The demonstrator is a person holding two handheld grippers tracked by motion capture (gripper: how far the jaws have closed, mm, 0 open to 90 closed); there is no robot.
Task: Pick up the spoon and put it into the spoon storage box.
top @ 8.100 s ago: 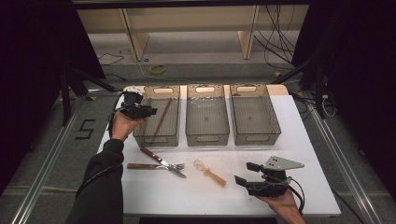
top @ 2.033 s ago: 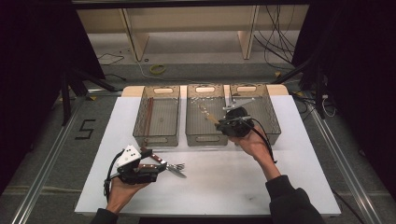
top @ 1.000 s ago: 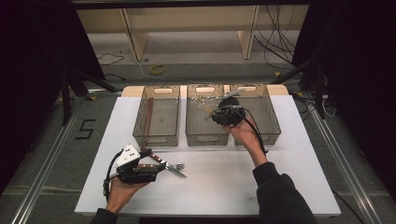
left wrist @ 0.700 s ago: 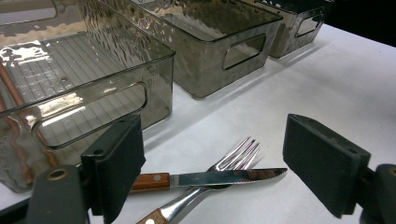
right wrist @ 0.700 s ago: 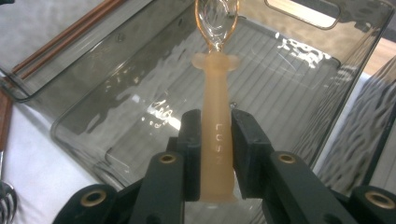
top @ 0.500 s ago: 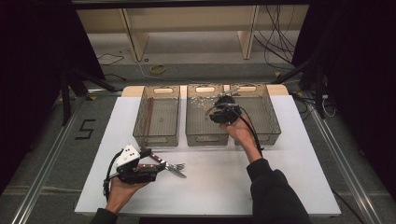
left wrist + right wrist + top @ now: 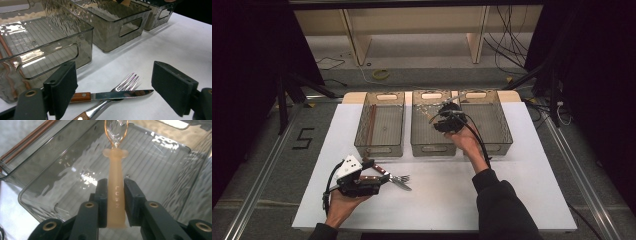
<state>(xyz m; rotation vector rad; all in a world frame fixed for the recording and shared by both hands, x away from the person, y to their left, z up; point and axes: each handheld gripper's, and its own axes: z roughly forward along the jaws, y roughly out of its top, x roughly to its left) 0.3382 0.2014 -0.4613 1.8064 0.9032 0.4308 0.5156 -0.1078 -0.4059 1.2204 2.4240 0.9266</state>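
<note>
The pale spoon [image 7: 115, 192], a translucent peach-coloured one with a thick handle and a clear looped bowl at its far end, is pinched by that handle between the pads of the right gripper [image 7: 115, 195], and it hangs over the open middle bin [image 7: 432, 142] of three smoky plastic bins set in a row at the far side of the white table [image 7: 522, 185]. Gripped low on the handle, the spoon juts forward over the ribbed bin floor, which I take as the way to lay it in lengthwise without the jaws striking the walls. From the high view the right gripper [image 7: 447, 119] sits above that bin's far right part, with the person's forearm reaching across the tabletop. The left bin [image 7: 381, 145] already holds a reddish-brown pair of sticks [image 7: 372, 125] along its left wall, so the sorting seems to go one kind of utensil to each bin; the right bin [image 7: 507, 135] looks bare from here. Nearer the person, the left gripper [image 7: 379, 181] rests low on the table with its jaws spread wide and nothing between the pads. Just ahead of them lie a wooden-handled knife [image 7: 110, 95] and a fork [image 7: 117, 87] crossed over each other, probably the next things to be lifted. I would guess the left hand is lined up there so it can close on one as soon as the spoon is let go.
</note>
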